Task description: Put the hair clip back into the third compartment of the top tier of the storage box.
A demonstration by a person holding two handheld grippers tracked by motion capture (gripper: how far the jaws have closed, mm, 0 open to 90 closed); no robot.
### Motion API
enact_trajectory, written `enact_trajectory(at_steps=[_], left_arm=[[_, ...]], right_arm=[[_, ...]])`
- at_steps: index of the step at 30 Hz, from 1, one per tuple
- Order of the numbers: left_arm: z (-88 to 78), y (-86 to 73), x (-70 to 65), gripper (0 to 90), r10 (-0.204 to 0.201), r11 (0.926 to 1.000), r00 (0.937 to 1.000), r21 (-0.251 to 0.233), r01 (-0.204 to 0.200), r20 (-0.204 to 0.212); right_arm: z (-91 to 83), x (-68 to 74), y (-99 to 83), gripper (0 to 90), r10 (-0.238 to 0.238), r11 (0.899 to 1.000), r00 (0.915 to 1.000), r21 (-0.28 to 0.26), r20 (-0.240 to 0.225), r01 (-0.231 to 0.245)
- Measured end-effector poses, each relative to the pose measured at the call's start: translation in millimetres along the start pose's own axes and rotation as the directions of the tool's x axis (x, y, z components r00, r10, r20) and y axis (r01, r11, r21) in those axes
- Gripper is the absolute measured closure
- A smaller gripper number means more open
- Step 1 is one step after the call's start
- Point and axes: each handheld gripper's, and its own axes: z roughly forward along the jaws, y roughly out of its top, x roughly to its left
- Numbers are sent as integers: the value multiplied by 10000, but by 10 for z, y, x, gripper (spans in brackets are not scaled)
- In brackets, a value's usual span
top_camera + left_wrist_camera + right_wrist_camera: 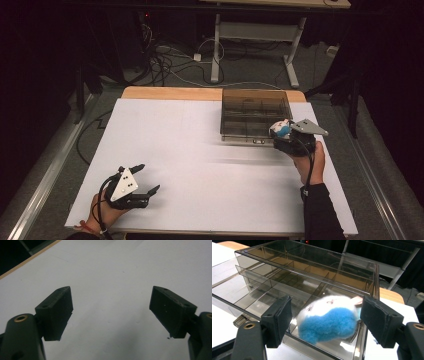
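The bench [200,165] was covered in plain white, with a strip of light wood left showing along its far edge. The compartment box [307,280] was made of smoke-tinted, brownish transparent plastic, its dividers in the same tint. The plush toy [329,318] was seen to be white on top with a bright blue fuzzy patch across its front, and small dark marks were noted on the white part. The left claw [110,312] was black, with a brass-coloured ring set in one arm. The right claw [327,322] was likewise black, brass rings included, and was topped by a grey plate. Dark sleeves were worn on both forearms.
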Motion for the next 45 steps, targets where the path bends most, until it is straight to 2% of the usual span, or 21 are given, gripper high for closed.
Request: enact_trajectory(at_steps=[4,7,10,16,20,22,24,32,34,39,45], left_arm=[[-2,0,0,182,3,10000,10000,-11,-3,0],[1,1,-1,182,-6,10000,10000,-23,6,-12],[0,2,-4,182,11,10000,10000,-21,-12,-20],[8,5,-12,182,32,10000,10000,-13,-32,7],[12,2,-9,182,44,10000,10000,28,-44,4],[12,3,-13,182,47,10000,10000,24,-47,-18],[12,6,-18,182,82,10000,10000,47,-82,-54],[8,13,-18,182,55,10000,10000,11,-55,-81],[10,16,-20,182,73,10000,9999,22,-72,-101],[11,14,-21,182,88,10000,9999,27,-87,-84],[3,13,-22,182,136,9999,9999,-15,-136,-103]], right_arm=[[-39,-35,2,358,124,9995,9998,-287,129,-121],[-76,-87,-6,509,253,9987,9995,-456,178,-245],[-90,-134,-29,591,362,9983,9993,-446,-93,-365],[-63,-167,-66,629,472,9985,9982,-265,-365,-482],[-63,-163,-75,630,217,9996,9992,-157,-340,-222],[-53,-158,-85,627,26,10000,9996,-38,-276,-27],[-55,-159,-89,608,105,9999,9997,-49,-225,-106],[-70,-136,-73,473,-81,10000,10000,-56,-6,81],[-87,-118,-62,419,-52,9999,10000,-149,18,52],[-145,-100,-22,356,-158,9982,9997,-579,188,169],[-152,-62,-16,260,13,9980,9999,-636,158,-3]])
